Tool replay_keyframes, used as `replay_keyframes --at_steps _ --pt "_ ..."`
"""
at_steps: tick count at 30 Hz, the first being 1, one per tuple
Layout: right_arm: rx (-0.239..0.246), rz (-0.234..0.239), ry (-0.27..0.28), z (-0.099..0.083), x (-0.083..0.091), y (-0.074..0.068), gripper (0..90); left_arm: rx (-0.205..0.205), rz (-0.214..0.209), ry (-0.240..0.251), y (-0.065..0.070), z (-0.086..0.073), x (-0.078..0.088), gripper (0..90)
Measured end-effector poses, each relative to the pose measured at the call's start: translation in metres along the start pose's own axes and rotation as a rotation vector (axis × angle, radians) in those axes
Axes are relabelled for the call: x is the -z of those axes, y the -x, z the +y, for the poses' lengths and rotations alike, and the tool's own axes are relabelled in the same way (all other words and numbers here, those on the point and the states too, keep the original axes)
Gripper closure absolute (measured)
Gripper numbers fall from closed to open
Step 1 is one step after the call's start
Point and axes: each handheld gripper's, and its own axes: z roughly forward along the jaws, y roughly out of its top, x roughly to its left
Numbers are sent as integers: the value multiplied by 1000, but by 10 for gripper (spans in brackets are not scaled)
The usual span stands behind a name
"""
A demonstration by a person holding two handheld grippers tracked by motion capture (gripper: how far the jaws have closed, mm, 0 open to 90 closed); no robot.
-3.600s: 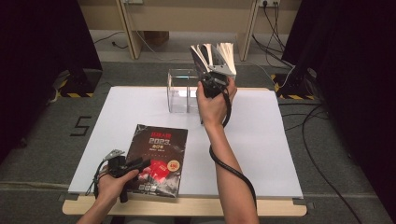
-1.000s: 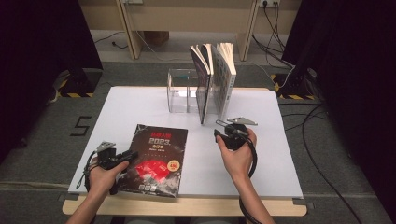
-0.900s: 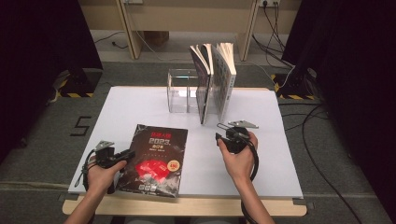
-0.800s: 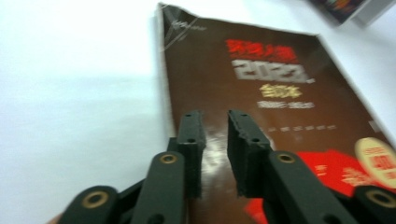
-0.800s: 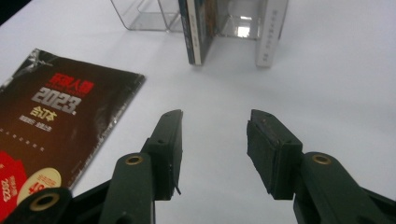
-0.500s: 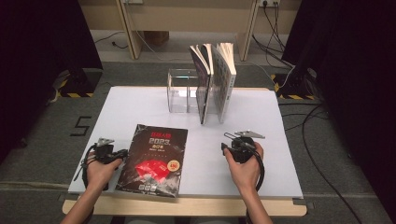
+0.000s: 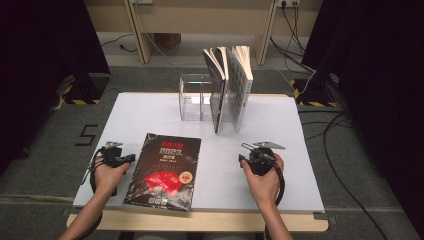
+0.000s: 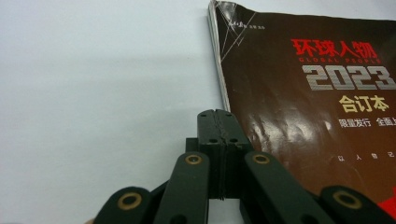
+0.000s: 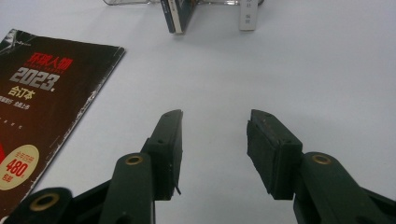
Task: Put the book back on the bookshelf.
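The dark magazine (image 7: 163,172) lies flat, cover up, on the near left part of the white table (image 7: 280,125), and serves here as the landmark. The left gripper (image 7: 119,156) rests on the table just beside the magazine's left edge, held in the person's left hand (image 7: 107,175). In the left gripper view its jaws have just been closing and now stand pressed flat together with nothing between them; the left gripper (image 8: 218,122) has its tips just short of the magazine (image 8: 317,107), whose edge and stacked pages run up the picture right beside them, whether touching or a hair apart cannot be told. The right gripper (image 7: 250,152) sits on the table to the right of the magazine, well apart from it, in the person's right hand (image 7: 265,180). In the right gripper view the right gripper (image 9: 215,128) has its jaws spread apart over bare table, holding nothing, while the magazine (image 9: 42,93) lies off to the left of them. Beyond the magazine, toward the far edge of the table, two books (image 7: 230,85) stand upright, leaning in a clear holder (image 7: 192,97); they are far from both grippers.
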Motion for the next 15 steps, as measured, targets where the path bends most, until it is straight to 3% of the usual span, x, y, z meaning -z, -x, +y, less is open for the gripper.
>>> replay_keyframes --at_steps 10,15 --pt "4 6 -16 1 -5 -2 555 -13 -57 -23 -2 1 -6 896" --pt "10 15 -30 2 -10 -5 555 -22 -102 -33 7 0 -8 896"
